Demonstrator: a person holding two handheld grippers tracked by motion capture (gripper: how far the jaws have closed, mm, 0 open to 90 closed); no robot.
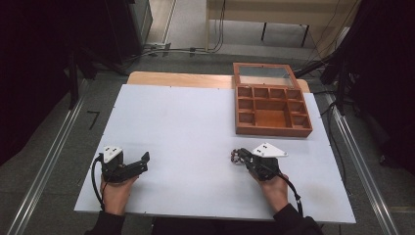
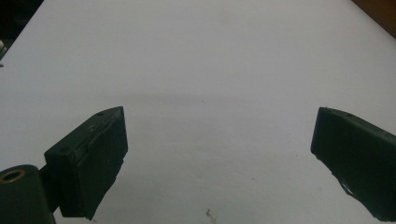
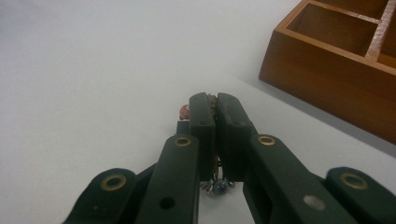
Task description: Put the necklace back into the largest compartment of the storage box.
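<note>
1. Far to the left of the wooden box [image 1: 272,100], near the table's [image 1: 186,127] front edge, the left gripper [image 1: 139,166] rests in the person's left hand [image 1: 116,192]; its jaws stand wide apart with nothing but bare white tabletop between them.

2. Nearer the box, just in front of its front wall and a little left, the right gripper [image 3: 214,112] has its jaws pressed together on a small beaded piece of jewellery [image 3: 215,184], likely a bracelet or chain. Reddish beads peek out beside the jaw tips, and a bluish bead with fine links dangles beneath the pads.

3. Judging by its looks, the jewellery is very light, limp and loosely linked, so it will sag and swing from whatever point is pinched, and a bead may roll out of a shallow grip. The safest hold is across a bunched section of chain, deep in the pads, not on a single round bead.

4. Behind both grippers, the box lies open with its glass lid [image 1: 264,75] folded back and its compartments showing no contents.
</note>
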